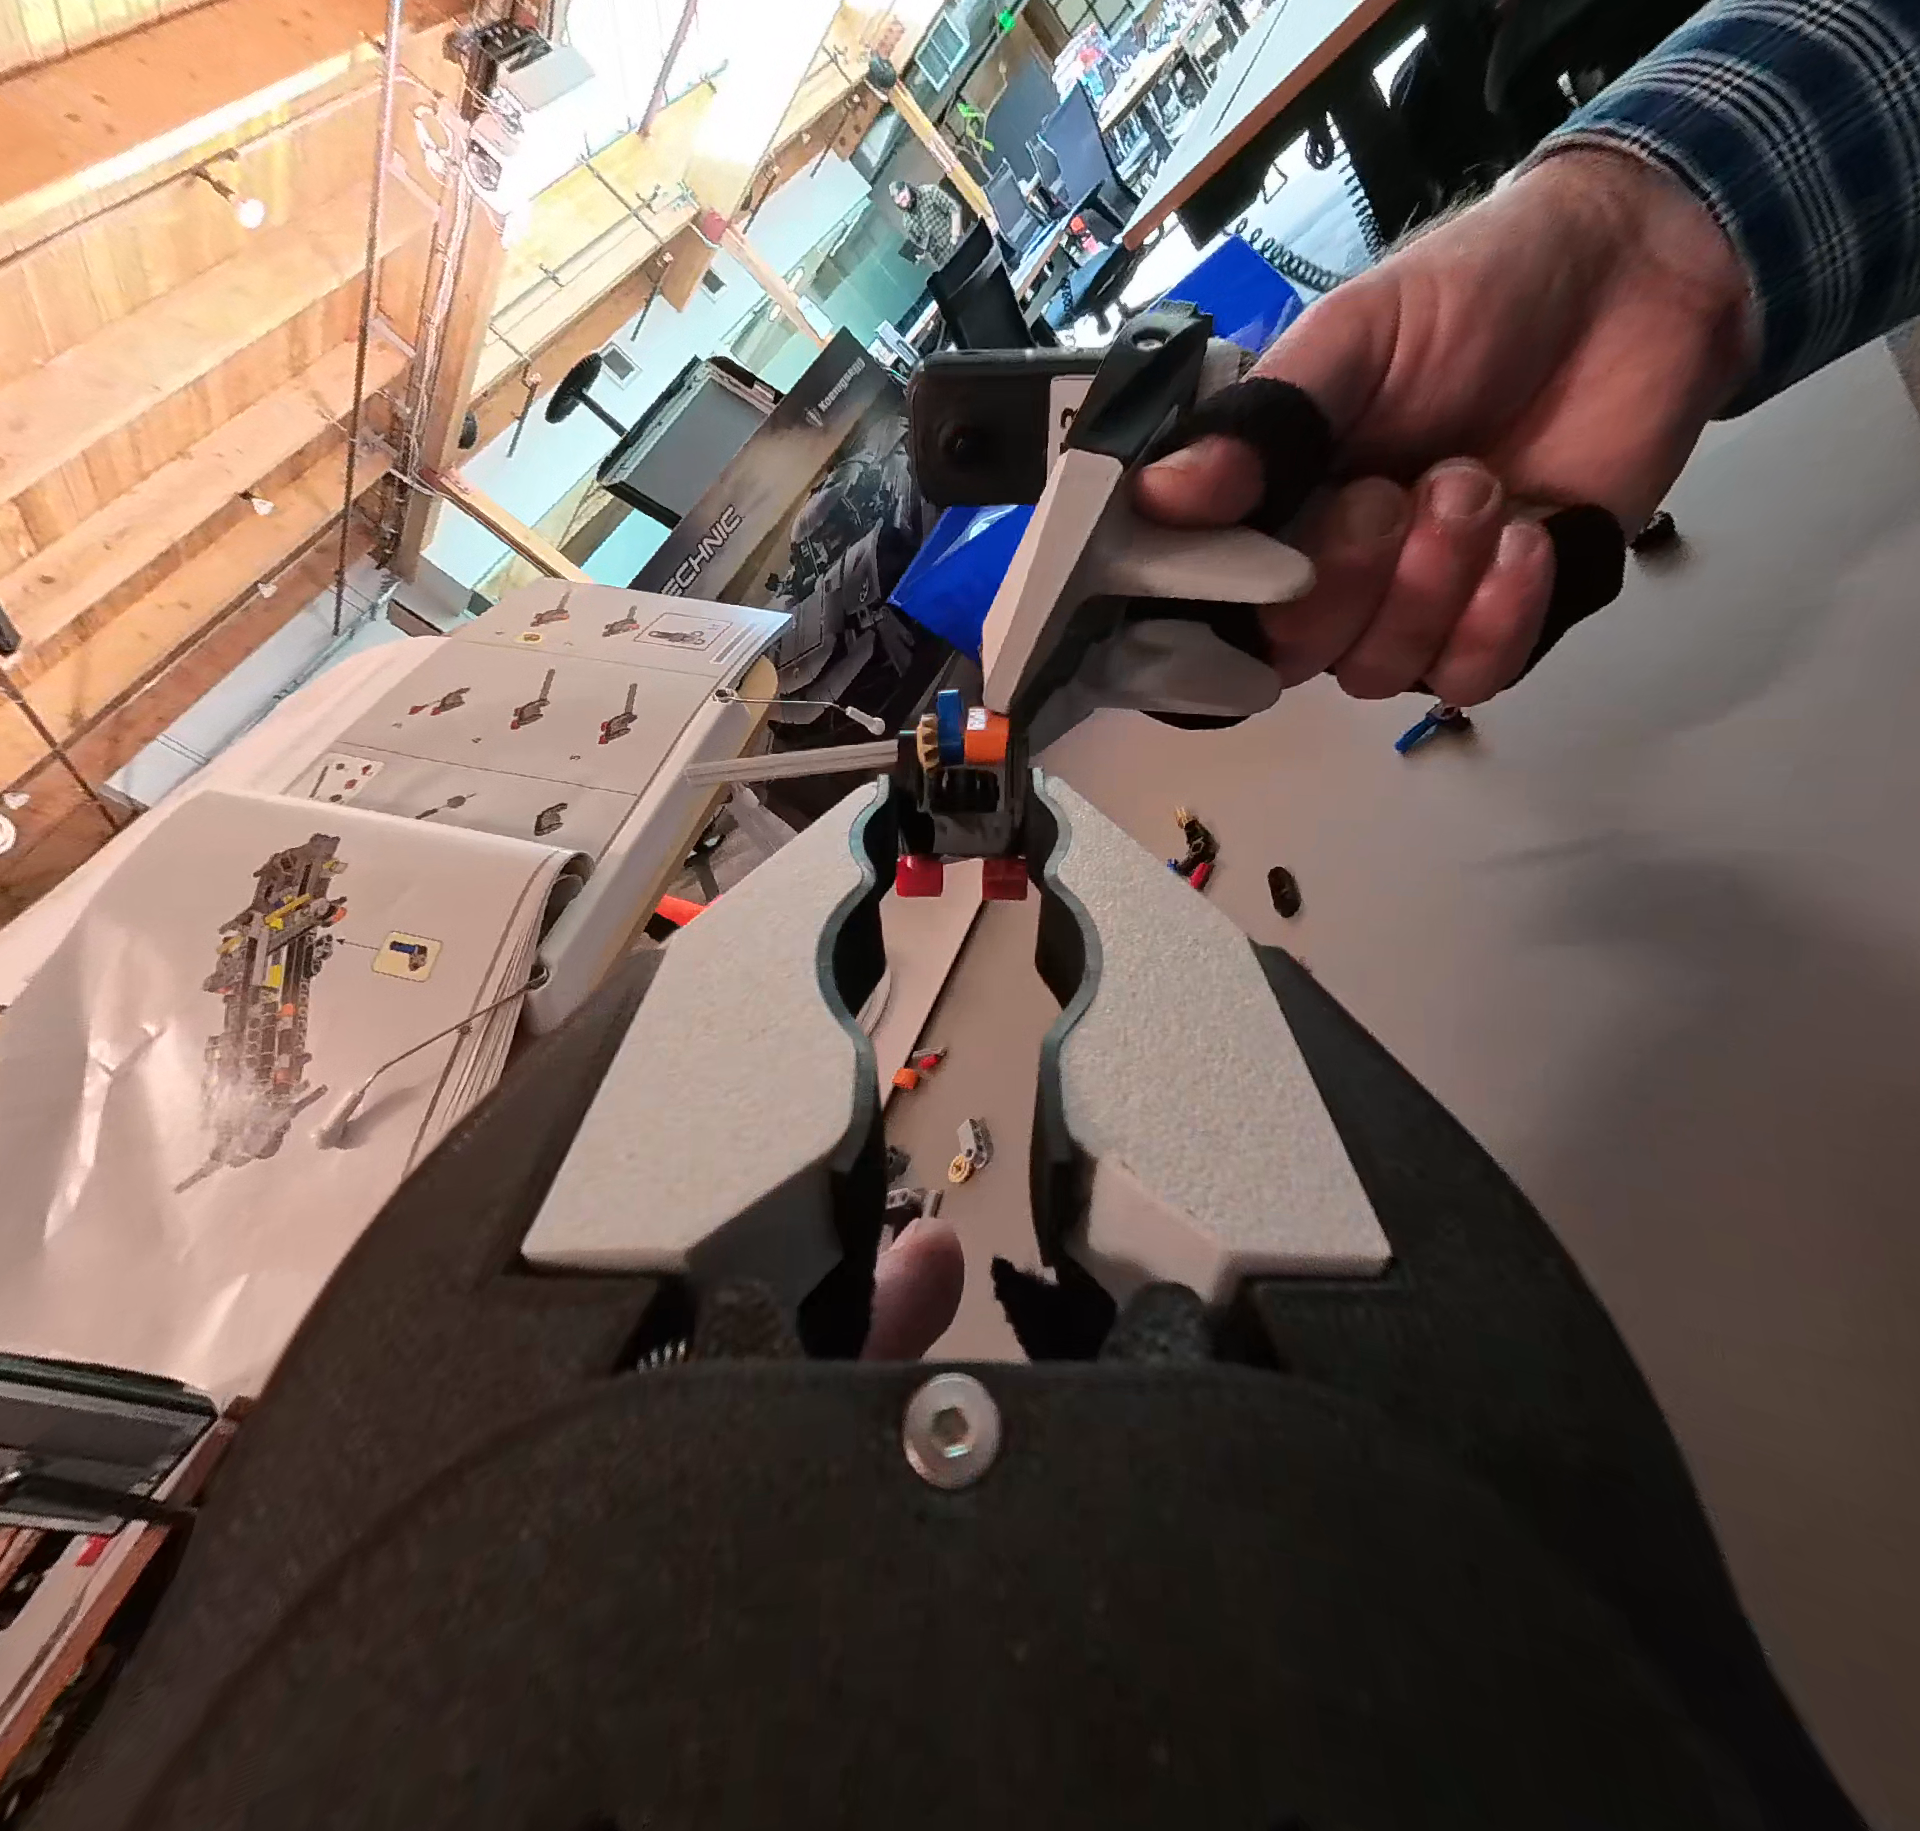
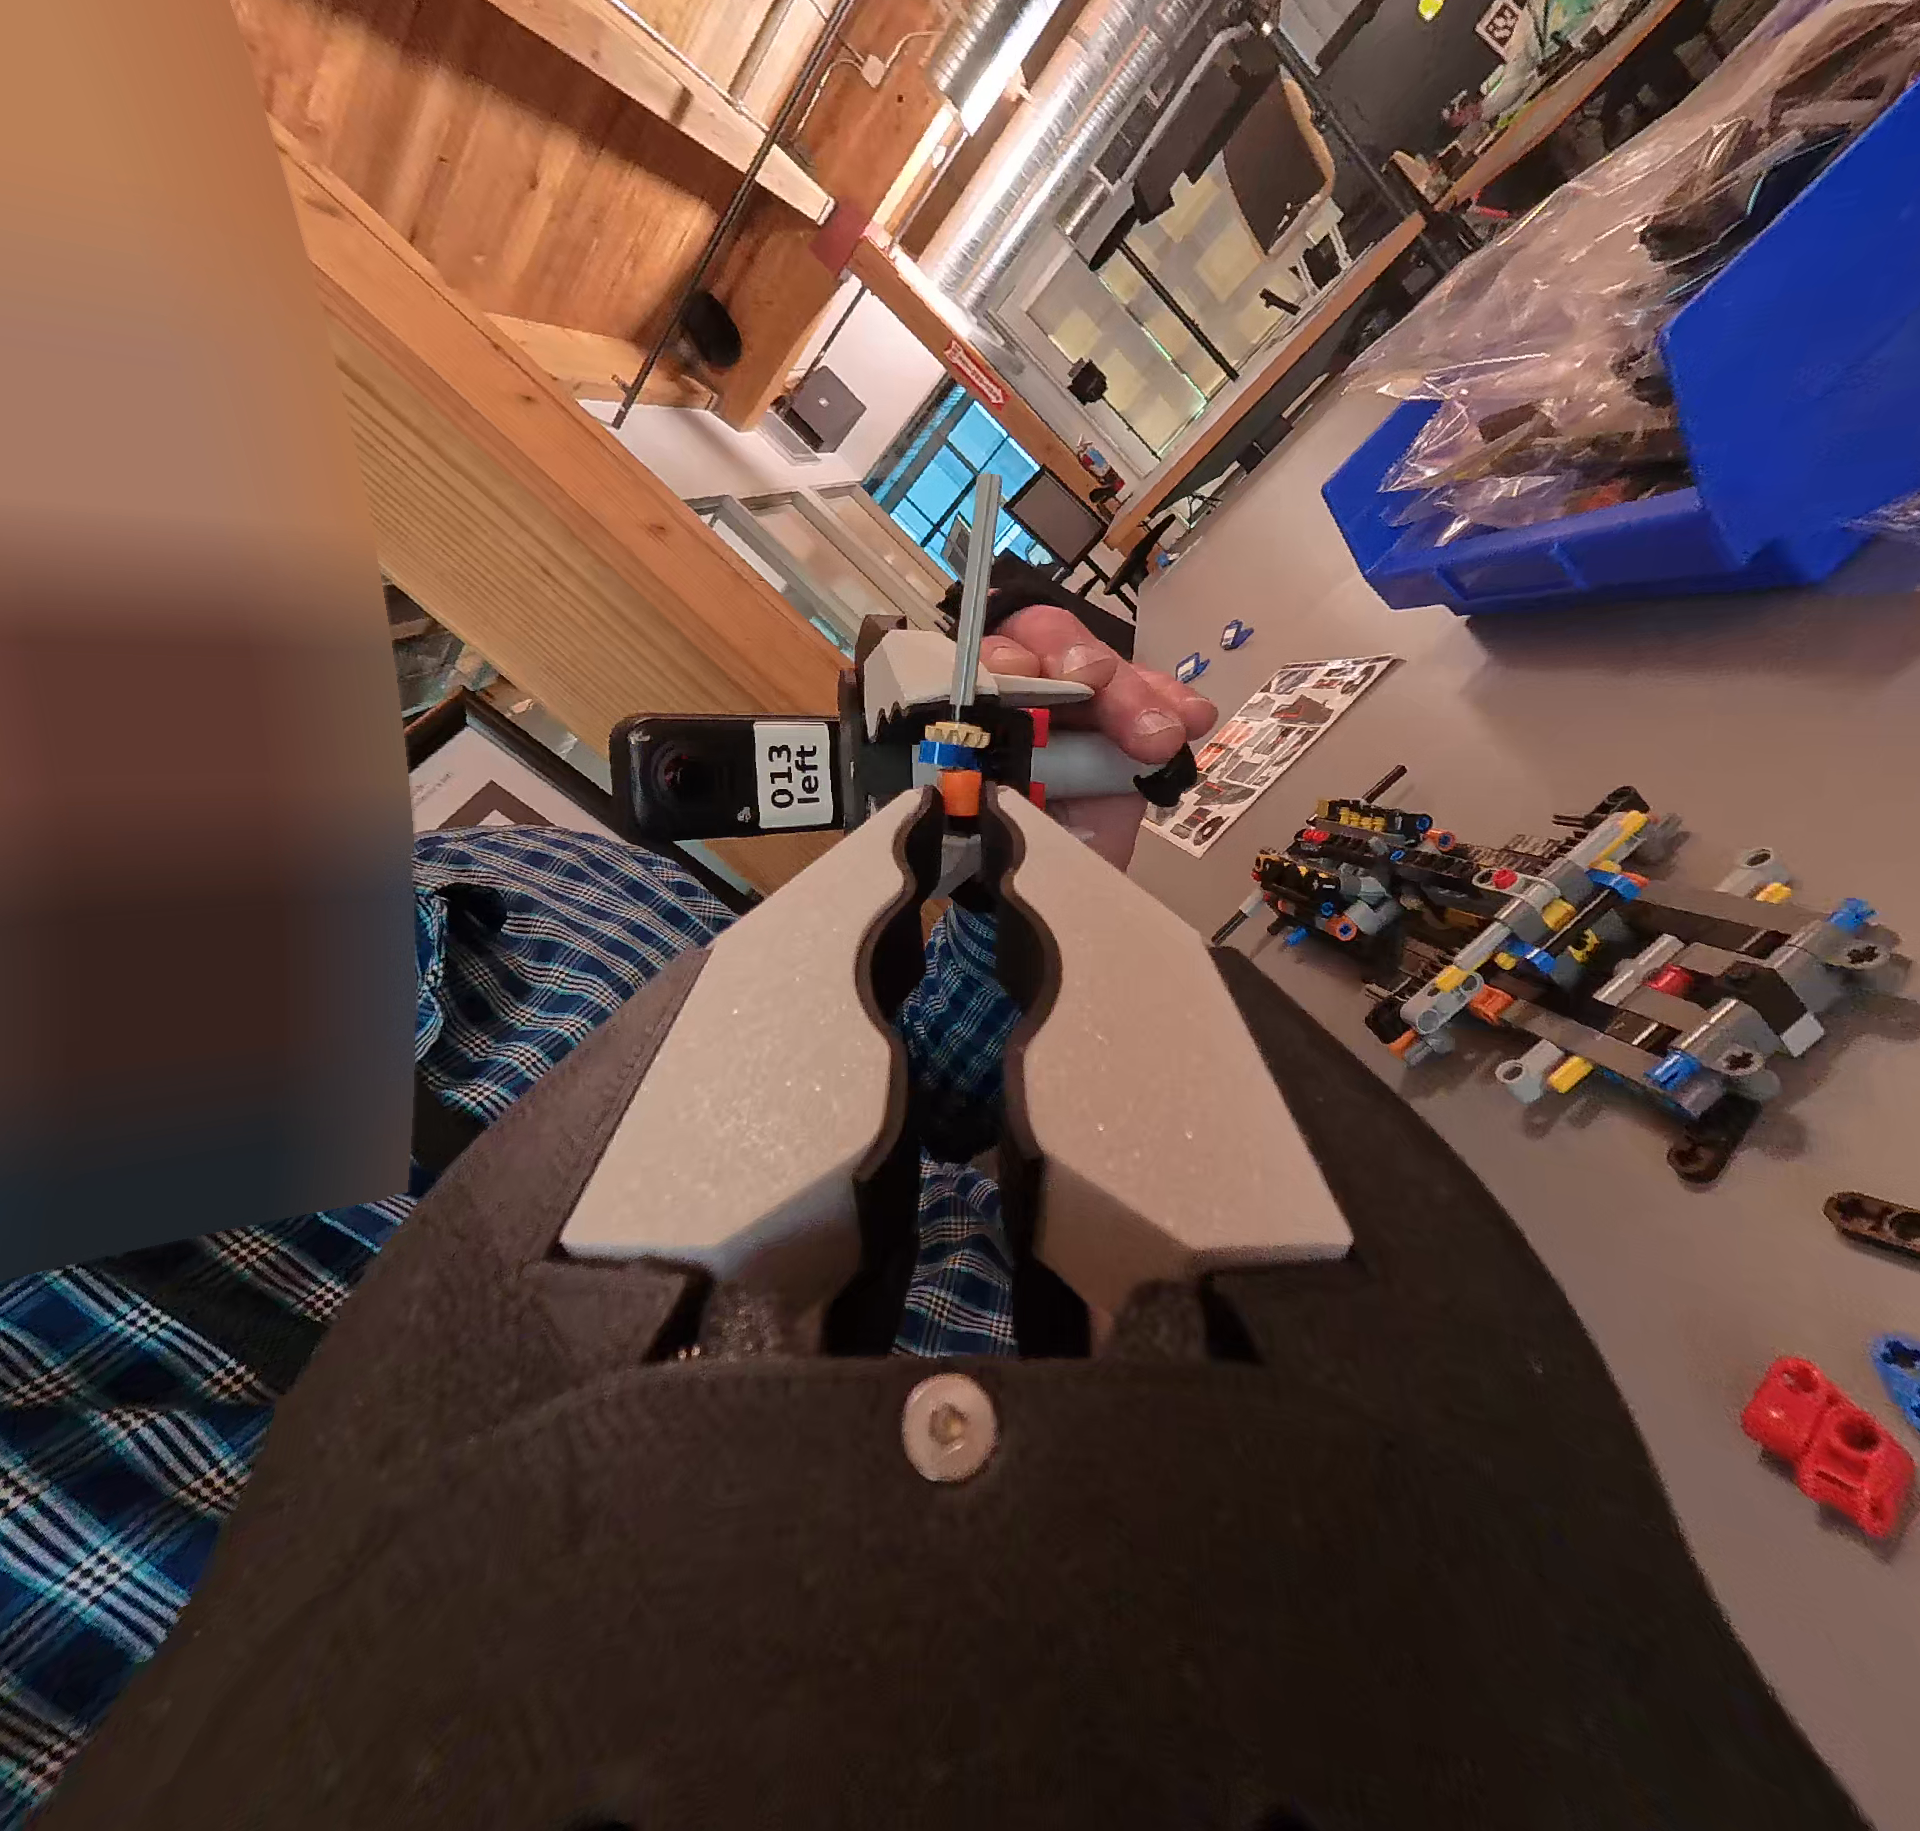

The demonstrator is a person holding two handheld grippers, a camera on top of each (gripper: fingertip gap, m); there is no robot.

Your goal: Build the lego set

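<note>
My left gripper is shut on a small dark grey sub-assembly with red pins at its underside, held above the grey table. A long grey axle runs through it, carrying a tan gear, a blue piece and an orange bush. My right gripper comes in from the upper right. In the right wrist view my right gripper is shut on the orange bush, the axle points up, and the left gripper holds the sub-assembly just beyond.
An open instruction booklet and the set's box lie to the left. A part-built model, a sticker sheet, a blue bin of bagged parts and a red connector are on the table. Small loose pieces lie below the grippers. Less than 4 cm separates the two grippers' tips. Left tips and right tips are each some 15 cm from the part-built model.
</note>
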